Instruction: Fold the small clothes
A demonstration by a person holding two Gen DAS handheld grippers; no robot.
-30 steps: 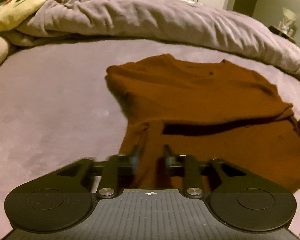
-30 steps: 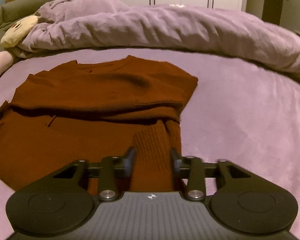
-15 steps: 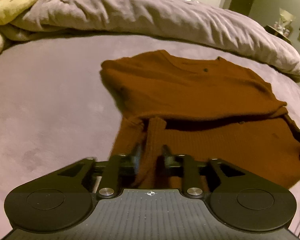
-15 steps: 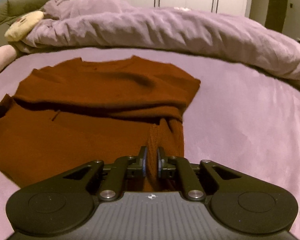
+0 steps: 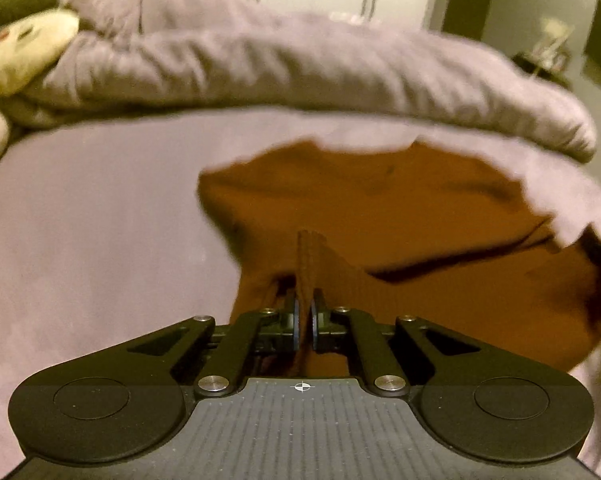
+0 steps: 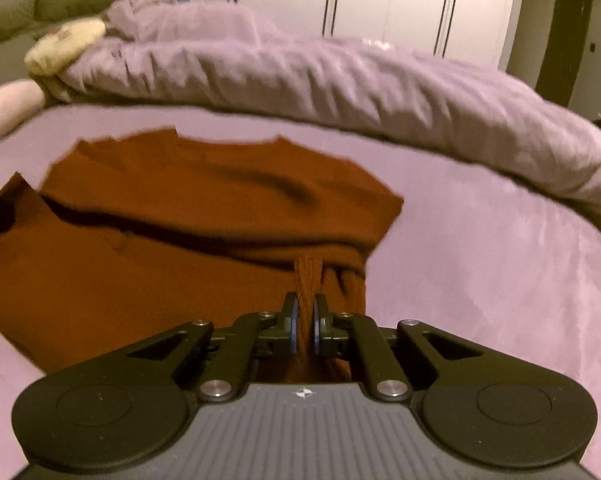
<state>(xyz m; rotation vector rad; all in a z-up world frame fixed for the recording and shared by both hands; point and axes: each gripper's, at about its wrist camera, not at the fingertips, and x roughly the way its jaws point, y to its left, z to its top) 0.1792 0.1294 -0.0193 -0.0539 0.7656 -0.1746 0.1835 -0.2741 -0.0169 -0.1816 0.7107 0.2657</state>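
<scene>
The bed sheet [image 5: 100, 240] is carrying the rust-brown sweater [image 5: 380, 208], which is lying spread out with its sleeves already folded across the chest and its hem nearest to me. The bunched duvet [image 5: 300, 64] and a plush toy [image 5: 24, 52] are sitting beyond it, clear of the work.

Compared with a second ago, the hem is no longer lying flat. Both near corners are now standing up off the sheet as narrow ribbed tabs, and the neckline is appearing lower in both views, so I am lifting both hands together.

My left gripper [image 5: 304, 312] has just been closing: its jaws were standing apart around the left hem corner, and they are now clamping it. My right gripper [image 6: 304, 312] is likewise pinching the right hem corner, its pads pressing on the knit.

In my judgement, the grasp step is finished and the bottom-to-top fold is beginning. The next move is calling for both corners to travel evenly toward the neckline, otherwise the fold line will be skewing.
</scene>
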